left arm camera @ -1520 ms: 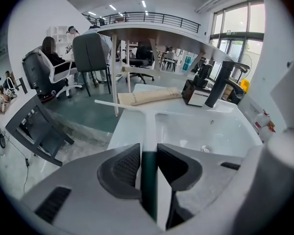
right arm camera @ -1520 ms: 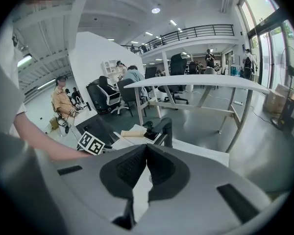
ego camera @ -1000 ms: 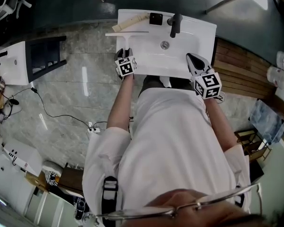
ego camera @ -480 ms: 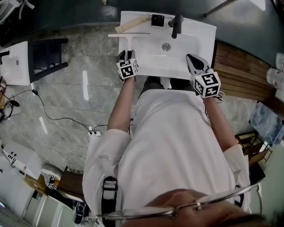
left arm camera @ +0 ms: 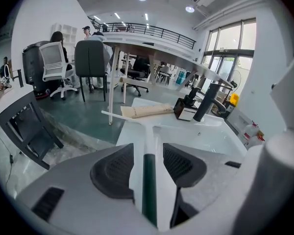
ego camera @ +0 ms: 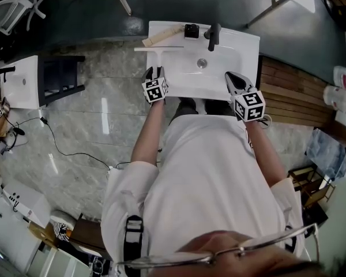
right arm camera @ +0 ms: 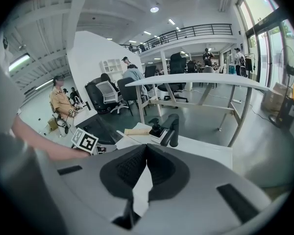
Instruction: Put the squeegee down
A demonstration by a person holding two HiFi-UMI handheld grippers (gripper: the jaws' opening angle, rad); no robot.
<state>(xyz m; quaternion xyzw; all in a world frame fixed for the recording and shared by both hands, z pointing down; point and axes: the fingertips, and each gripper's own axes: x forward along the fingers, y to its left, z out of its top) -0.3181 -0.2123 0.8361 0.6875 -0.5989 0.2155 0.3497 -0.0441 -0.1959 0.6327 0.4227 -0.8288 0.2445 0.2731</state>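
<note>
White plastic, light and stiff, probably slick: the squeegee (ego camera: 155, 56) lies along the sink's (ego camera: 242, 45) left edge. Its dark green handle suits gripping. Left tongs (left arm camera: 148, 155) straddle it, parted, not pressing; right tongs (right arm camera: 146, 168) are closed, empty.

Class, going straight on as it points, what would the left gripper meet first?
Likely the white squeegee with dark green handle, on the white sink between the open jaws of the left gripper.

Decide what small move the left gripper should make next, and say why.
Probably draw the left gripper straight back, clear of the handle. Its jaws stand apart around the handle of the squeegee without pressing on it, and the squeegee already lies on the sink.
</note>
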